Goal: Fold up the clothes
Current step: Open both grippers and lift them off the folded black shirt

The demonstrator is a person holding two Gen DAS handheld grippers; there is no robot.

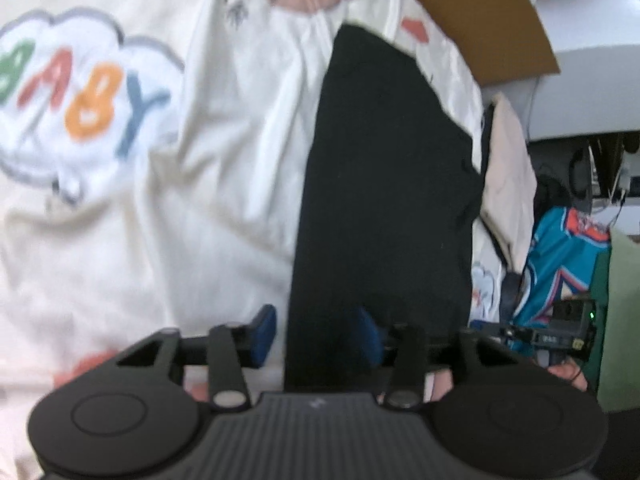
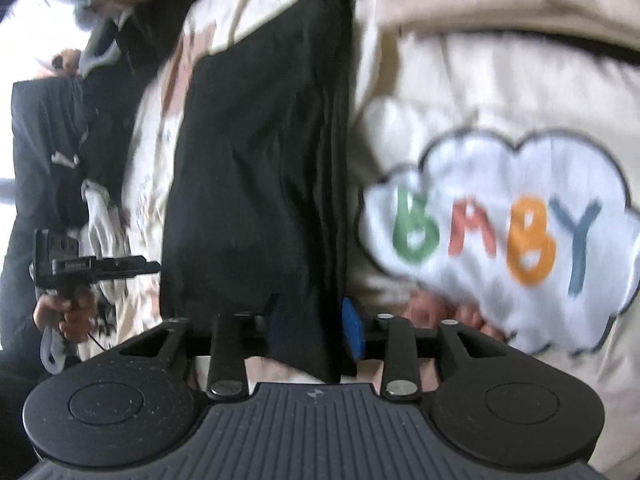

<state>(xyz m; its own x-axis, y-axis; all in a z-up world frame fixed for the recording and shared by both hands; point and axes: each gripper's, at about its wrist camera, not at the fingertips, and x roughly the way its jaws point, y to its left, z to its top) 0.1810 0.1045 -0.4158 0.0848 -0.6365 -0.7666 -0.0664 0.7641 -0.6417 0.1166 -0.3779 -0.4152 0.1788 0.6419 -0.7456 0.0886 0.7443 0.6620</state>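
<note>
Nearest the cameras, both grippers stand with their fingers apart. In the left wrist view the left gripper [image 1: 316, 334] has one blue pad in the clear over the bedcover [image 1: 224, 184]; its other pad sits dimly at the near end of the black garment [image 1: 380, 184], and no clamping is evident. In the right wrist view the right gripper [image 2: 314, 330] straddles the near end of the same garment, with cloth lying between the blue pads; the pads do not appear to press it.

The garment lies as a long folded strip on the bedcover, running from its near side toward the far side, alongside a cloud print [image 2: 496, 220] reading BABY. Each view shows the opposite gripper at the side, held by a hand [image 2: 66, 316].

Handling, as a judgement: the garment is light, soft and limp. It will sag and unfold if lifted by one layer. Take hold at the two near corners, pinching all layers together, and keep the pads clear of the bedcover beneath, which is also soft and may be caught.

Beyond the strip lie a cardboard sheet [image 1: 480, 16] and, off the bedcover's edge, a teal jersey [image 1: 560, 264].
</note>
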